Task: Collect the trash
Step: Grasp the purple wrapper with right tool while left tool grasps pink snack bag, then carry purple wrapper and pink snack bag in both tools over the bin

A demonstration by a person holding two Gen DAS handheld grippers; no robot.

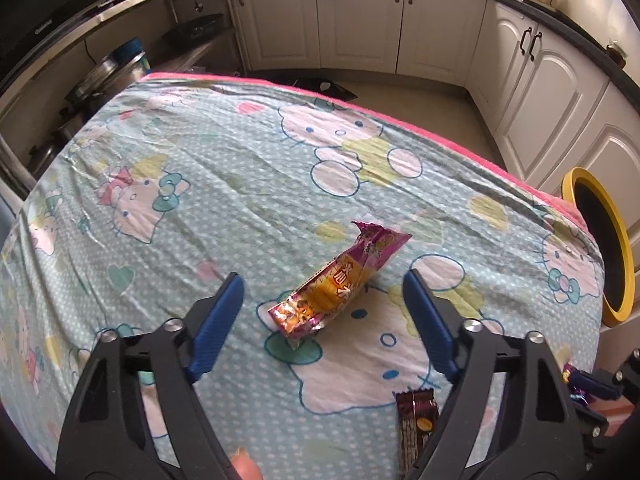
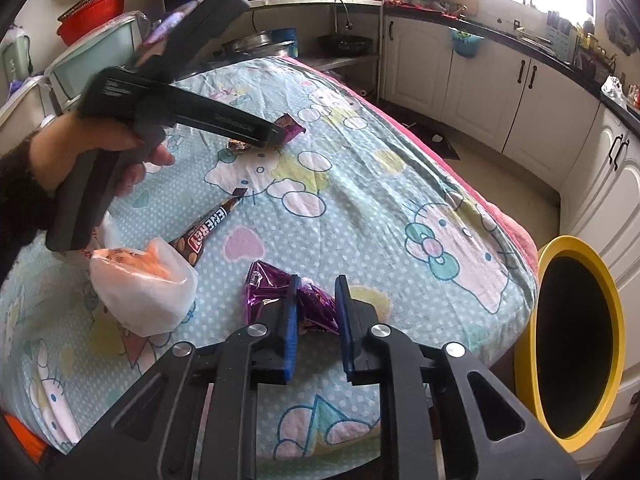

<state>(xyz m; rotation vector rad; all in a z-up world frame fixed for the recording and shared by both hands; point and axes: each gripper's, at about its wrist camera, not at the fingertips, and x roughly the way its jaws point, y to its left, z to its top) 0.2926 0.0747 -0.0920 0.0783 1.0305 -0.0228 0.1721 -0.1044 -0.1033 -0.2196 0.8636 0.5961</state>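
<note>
An orange and purple snack wrapper [image 1: 340,280] lies on the cartoon-print cloth [image 1: 208,152]. My left gripper [image 1: 324,278] hangs over it with a blue finger on each side, open and clear of it. In the right wrist view a hand holds that left gripper [image 2: 272,136] over the same wrapper [image 2: 290,124]. My right gripper [image 2: 318,280] is shut on a crumpled purple wrapper [image 2: 264,284] near the table's front right. A brown bar wrapper [image 2: 204,232] lies between the two; its end also shows under my left gripper [image 1: 416,420].
A yellow-rimmed bin [image 2: 560,242] stands on the floor just off the table's right edge, its dark mouth tilted toward me, also visible as the bin [image 1: 570,184]. A white plastic bag [image 2: 140,284] with something orange inside sits left of my right gripper. Kitchen cabinets ring the room.
</note>
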